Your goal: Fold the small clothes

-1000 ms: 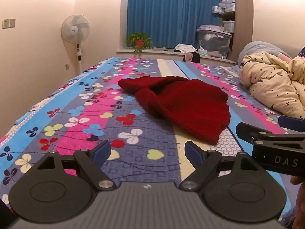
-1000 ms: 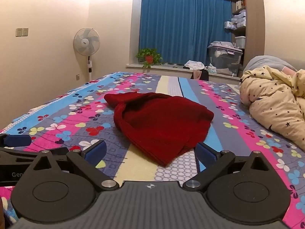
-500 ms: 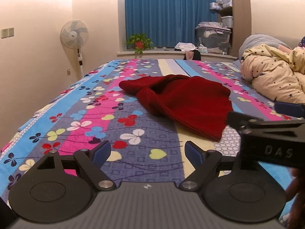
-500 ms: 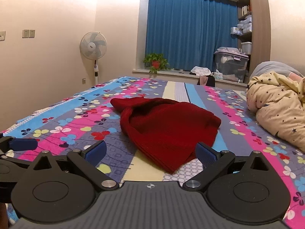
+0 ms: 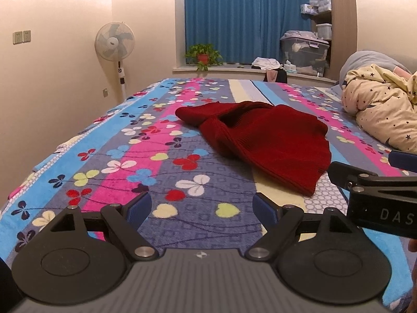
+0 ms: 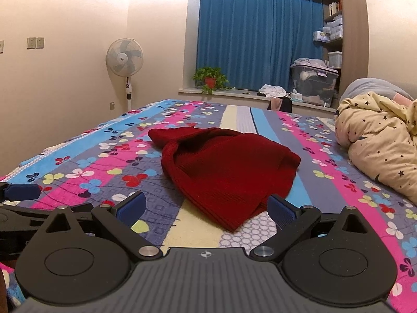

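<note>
Flowered bedspread [image 5: 109,156] is carrying a red knit garment [image 6: 224,172], lying lengthwise ahead; right gripper [image 6: 206,208], nearer, and left gripper [image 5: 202,206] are both hovering released, empty.

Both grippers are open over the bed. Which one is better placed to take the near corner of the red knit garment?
Right. The right gripper has the dark red knitted garment lying straight ahead, its near corner between the open fingers. From the left gripper, that garment lies ahead and off to the right, over the flowered striped bedspread.
</note>
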